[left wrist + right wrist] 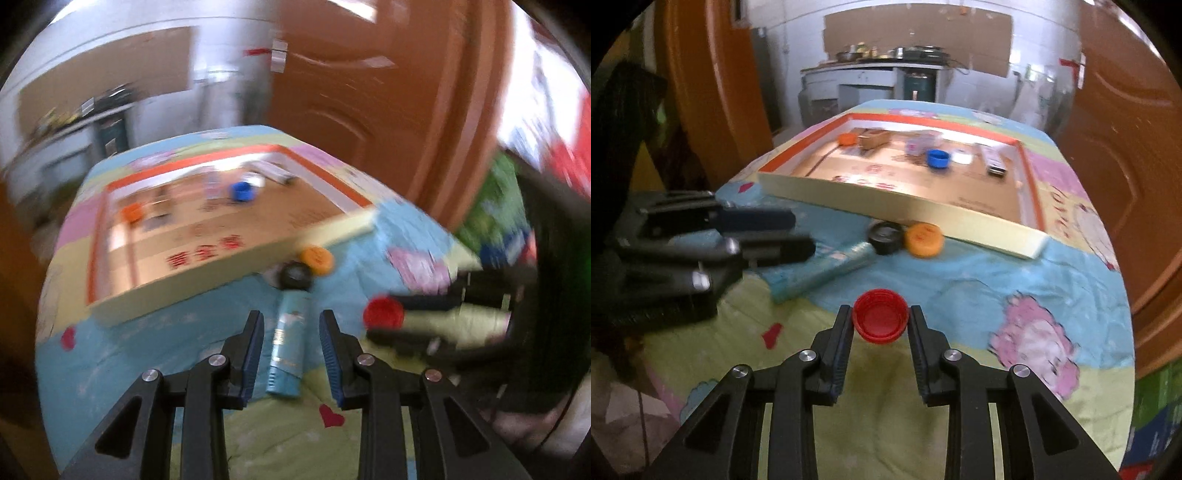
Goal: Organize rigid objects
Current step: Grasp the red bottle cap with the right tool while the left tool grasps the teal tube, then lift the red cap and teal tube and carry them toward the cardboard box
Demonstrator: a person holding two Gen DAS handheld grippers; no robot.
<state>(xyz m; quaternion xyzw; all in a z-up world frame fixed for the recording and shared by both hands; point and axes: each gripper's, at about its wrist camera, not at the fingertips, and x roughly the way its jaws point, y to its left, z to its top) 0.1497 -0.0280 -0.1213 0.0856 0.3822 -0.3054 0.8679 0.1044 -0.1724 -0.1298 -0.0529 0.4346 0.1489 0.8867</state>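
The right gripper is clamped on a red cap, low centre of its view. The left gripper is apart, straddling a teal tube lying on the bench, pads not touching it. The tray, upper middle, already holds an orange cap, a blue cap, a small carton and a few blurred items. Still outside, against its near wall: a black cap and another orange cap. The job looks roughly half done.
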